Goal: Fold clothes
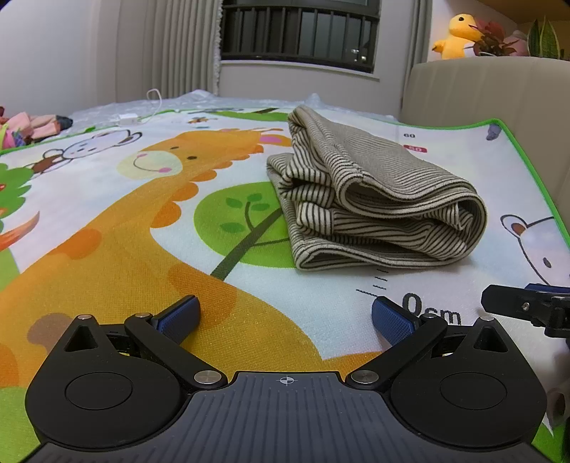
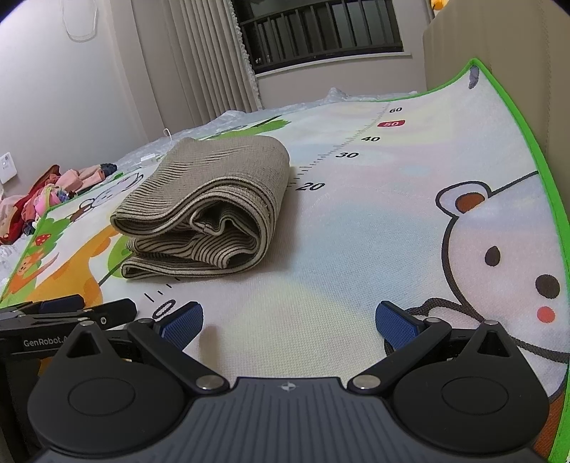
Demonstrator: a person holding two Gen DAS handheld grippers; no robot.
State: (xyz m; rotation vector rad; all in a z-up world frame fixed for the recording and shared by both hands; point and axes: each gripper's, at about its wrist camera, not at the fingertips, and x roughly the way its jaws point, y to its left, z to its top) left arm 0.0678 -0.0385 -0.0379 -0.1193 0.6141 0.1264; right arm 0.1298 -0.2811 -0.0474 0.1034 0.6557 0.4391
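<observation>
One striped garment (image 1: 370,199) folded, layered, on mat (image 1: 142,249)

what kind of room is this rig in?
Probably a bedroom or child's room at home. A cartoon animal play mat with a height ruler lies on what looks like a bed, a yellow plush toy sits on a ledge, and curtains flank a barred window.

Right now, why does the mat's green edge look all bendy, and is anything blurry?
Right wrist view: the fisheye lens curves the play mat edge; the striped folded garment looks sharp and casts a soft shadow. Left wrist view: the same bending at the edges; the yellow plush duck looks a bit soft.
</observation>
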